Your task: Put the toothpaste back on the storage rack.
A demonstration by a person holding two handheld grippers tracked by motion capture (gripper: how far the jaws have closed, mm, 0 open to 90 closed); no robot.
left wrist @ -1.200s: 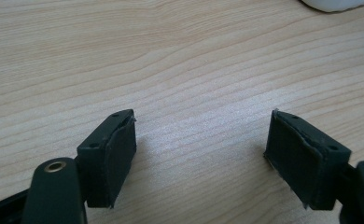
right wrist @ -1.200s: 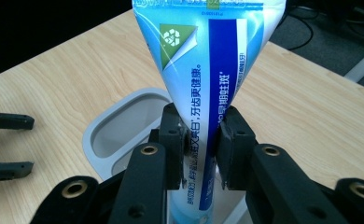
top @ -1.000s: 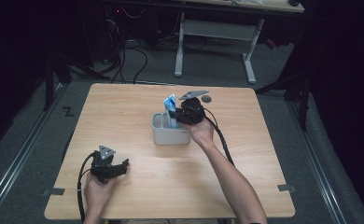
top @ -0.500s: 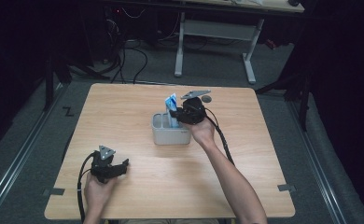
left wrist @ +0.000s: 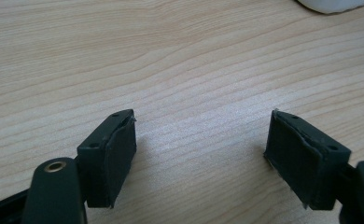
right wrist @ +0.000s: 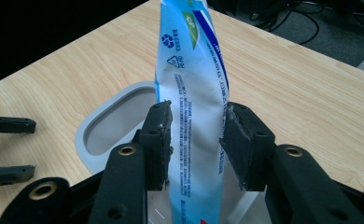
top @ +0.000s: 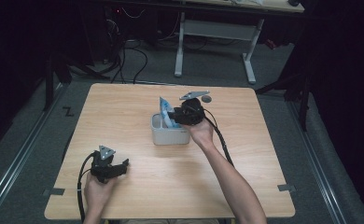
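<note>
Right gripper at blue-and-white plastic pouch in grey oval plastic bin.
Its jaws had just been opening, pouch upright between them; left gripper jaws spread, near-left on wooden surface.

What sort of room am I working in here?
Probably a lab or workshop, not a home: a bare wooden table, a height-adjustable desk frame behind it, and loose cables on a dark carpeted floor.
</note>
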